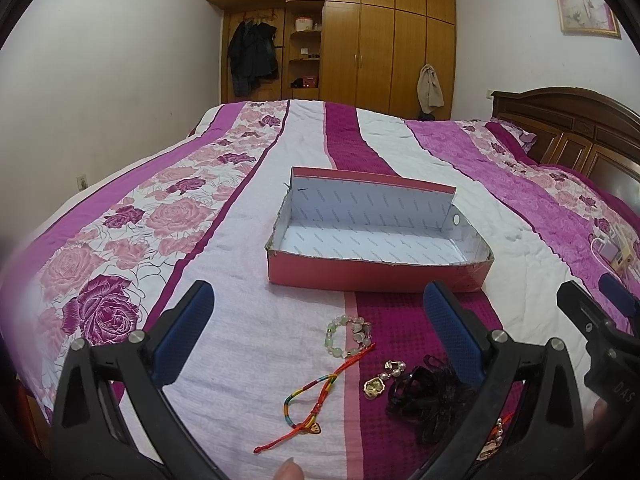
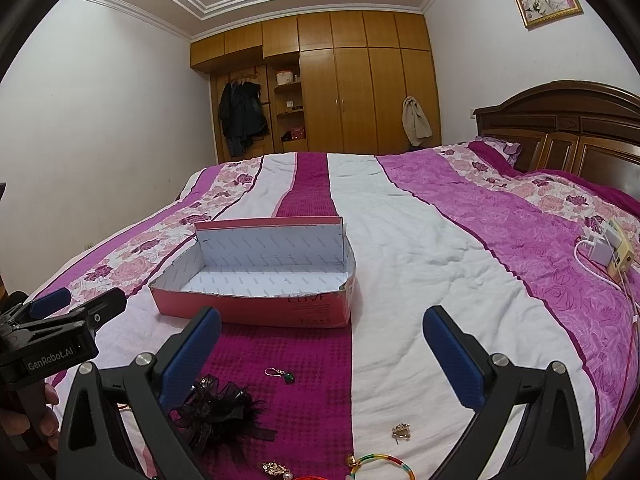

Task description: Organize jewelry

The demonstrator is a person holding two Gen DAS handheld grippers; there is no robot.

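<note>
The jewelry lies loose on the bedspread (image 1: 256, 264), just in front of the open pink box (image 1: 376, 276), which is empty and sits toward 12 o'clock from both grippers. In the left wrist view a green bead bracelet (image 1: 349, 335) sits nearest the box; a multicoloured woven cord (image 1: 316, 400) trails toward 7 o'clock from it, and a gold pendant with pearls (image 1: 376, 385) touches a black feathered hair clip (image 1: 426, 400) at 4 o'clock.

Both grippers hang empty above the pieces. The left gripper (image 1: 318, 312) has its jaws spread wide, and so does the right gripper (image 2: 322, 334).

The likeliest trouble is tangling: the cord lies touching the bead bracelet, so lifting one could drag the other off the bed's near edge. The pendant, pressed against the clip's netting, may snag in it. The soft quilt also gives under pressure, so a thin chain or charm could sink below the pads and slip the pinch.

The right wrist view adds what the left misses: a green drop earring (image 2: 283, 375) at 12 o'clock of the clip, a small gold brooch (image 2: 401, 431) on the white stripe, a striped bangle (image 2: 380, 465) at 6 o'clock, and printing on the box front. Only the left shows the bead bracelet and the long cord.
</note>
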